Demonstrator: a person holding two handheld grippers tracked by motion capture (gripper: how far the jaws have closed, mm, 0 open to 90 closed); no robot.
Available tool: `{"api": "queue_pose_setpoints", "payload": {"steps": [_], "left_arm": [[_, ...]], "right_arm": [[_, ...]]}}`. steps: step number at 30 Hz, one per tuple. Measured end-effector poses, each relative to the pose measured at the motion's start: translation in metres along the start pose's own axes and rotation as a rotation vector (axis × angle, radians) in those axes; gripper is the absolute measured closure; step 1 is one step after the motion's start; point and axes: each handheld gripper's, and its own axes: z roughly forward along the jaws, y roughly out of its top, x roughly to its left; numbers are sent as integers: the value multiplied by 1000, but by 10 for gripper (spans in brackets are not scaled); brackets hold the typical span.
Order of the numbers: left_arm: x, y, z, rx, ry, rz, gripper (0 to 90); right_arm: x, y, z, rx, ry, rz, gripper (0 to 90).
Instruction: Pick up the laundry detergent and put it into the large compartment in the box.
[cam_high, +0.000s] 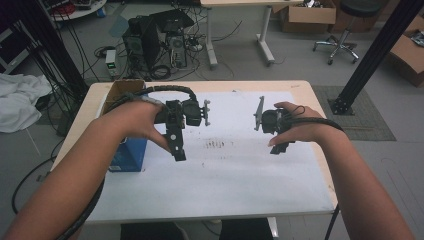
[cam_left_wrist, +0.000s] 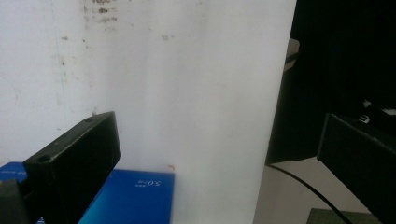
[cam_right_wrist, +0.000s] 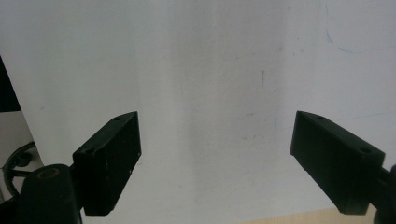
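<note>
High view: the left tool (cam_high: 178, 145) and right tool (cam_high: 280, 146) hover over the white sheet (cam_high: 225, 175) on the surface, well apart, both empty. A blue box (cam_high: 131, 155) lies just beside the left tool, at the sheet's edge. Left gripper view shows jaws spread wide above the blue box (cam_left_wrist: 135, 196); right gripper view shows jaws wide over bare sheet (cam_right_wrist: 210, 93).
</note>
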Motion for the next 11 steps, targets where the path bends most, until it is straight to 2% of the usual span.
{"api": "queue_pose_setpoints", "payload": {"steps": [11], "left_arm": [[2, -3, 5, 2, -11, -2, 1]], "right_arm": [[-1, 3, 2, 2, 4, -6, 163]]}}
